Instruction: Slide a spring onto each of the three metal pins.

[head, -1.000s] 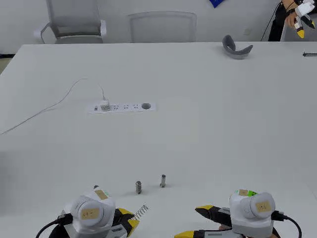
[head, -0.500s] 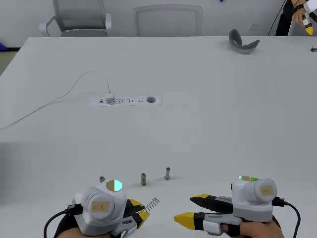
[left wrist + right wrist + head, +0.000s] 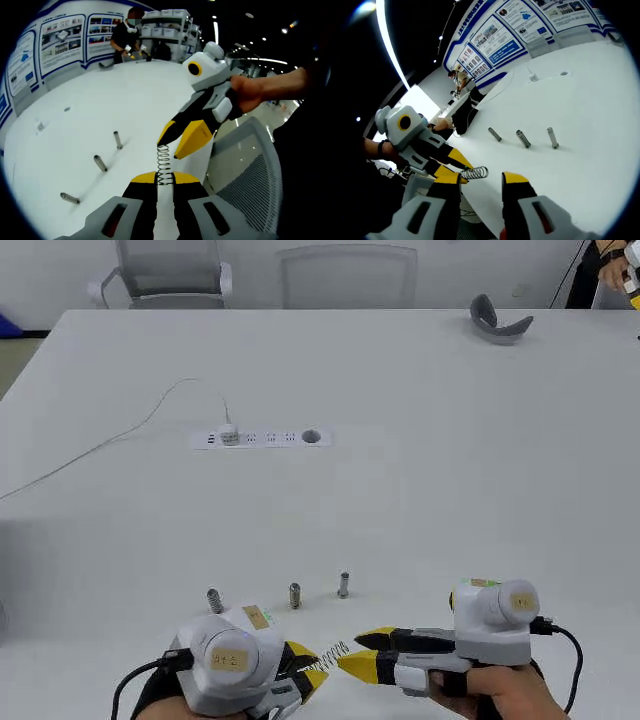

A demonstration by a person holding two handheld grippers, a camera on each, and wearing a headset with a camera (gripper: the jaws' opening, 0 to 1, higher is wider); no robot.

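Note:
Three small metal pins stand in a row near the table's front edge. The left pin (image 3: pixel 214 600) and the middle pin (image 3: pixel 295 595) each carry a spring. The right pin (image 3: pixel 344 585) is bare. My left gripper (image 3: pixel 310 668) is shut on the end of a loose spring (image 3: pixel 332 651), which sticks out from its yellow tips (image 3: pixel 164 162). My right gripper (image 3: pixel 358 652) is open, and its tips almost touch the free end of that spring (image 3: pixel 474 173). Beyond my right gripper's open jaws the pins (image 3: pixel 522 138) are visible.
A white power strip (image 3: pixel 260 438) with a plugged-in cable (image 3: pixel 110 445) lies mid-table. Near the far right edge is a grey curved object (image 3: pixel 500 322). Chairs (image 3: pixel 345 270) stand behind the table, and a person's hand (image 3: pixel 612 265) shows at the top right corner.
The right gripper has moved left until its tips reach the spring held by the left gripper. The head camera has shifted, bringing the third pin into view.

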